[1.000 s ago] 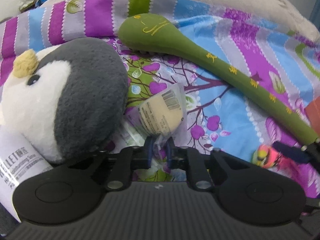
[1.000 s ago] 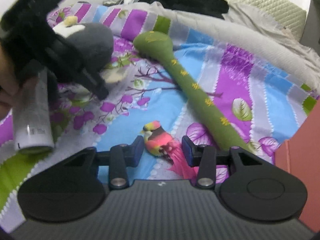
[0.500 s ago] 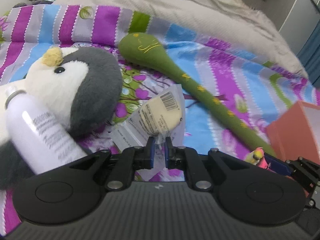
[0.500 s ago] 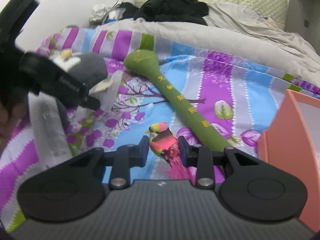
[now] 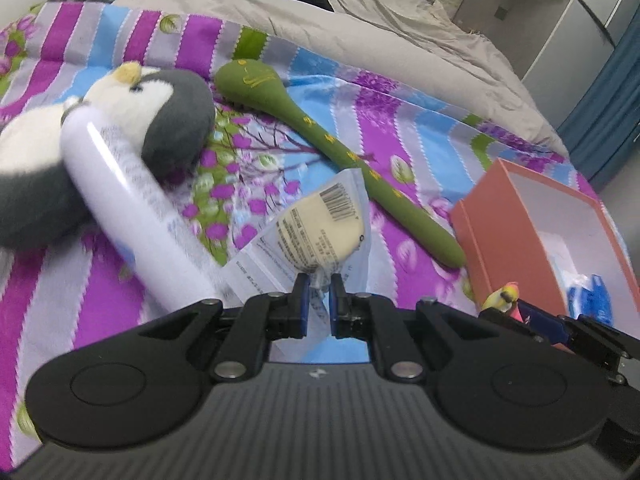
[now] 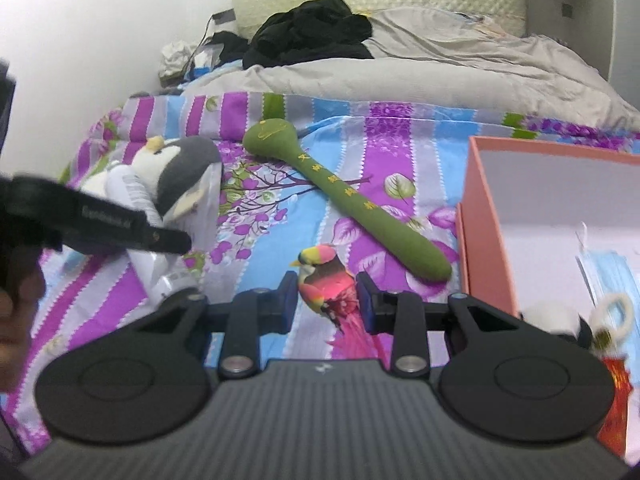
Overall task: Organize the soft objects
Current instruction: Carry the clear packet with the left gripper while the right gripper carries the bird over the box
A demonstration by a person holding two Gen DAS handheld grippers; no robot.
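Note:
My left gripper [image 5: 318,298] is shut on the edge of a clear plastic packet [image 5: 320,228] with a cream soft item inside, held above the bed. My right gripper [image 6: 326,300] is shut on a colourful toy bird [image 6: 326,278], lifted above the bedspread; the bird also shows in the left wrist view [image 5: 502,296]. A grey and white penguin plush [image 5: 156,120] lies at the left with a white tube [image 5: 136,208] leaning on it. A long green plush mallet [image 5: 344,152] lies diagonally across the bedspread. An open salmon box [image 6: 556,216] stands at the right.
The box holds a blue face mask [image 6: 608,276], a white and black plush keychain [image 6: 560,320] and a red item [image 6: 618,392]. A grey duvet [image 6: 420,76] and black clothes [image 6: 312,36] lie at the head of the bed. The left gripper's arm [image 6: 92,224] crosses the right wrist view.
Both grippers have risen and drawn back from the bed. The packet came up off the bedspread with the left gripper; the bird came up with the right. The salmon box has come into view.

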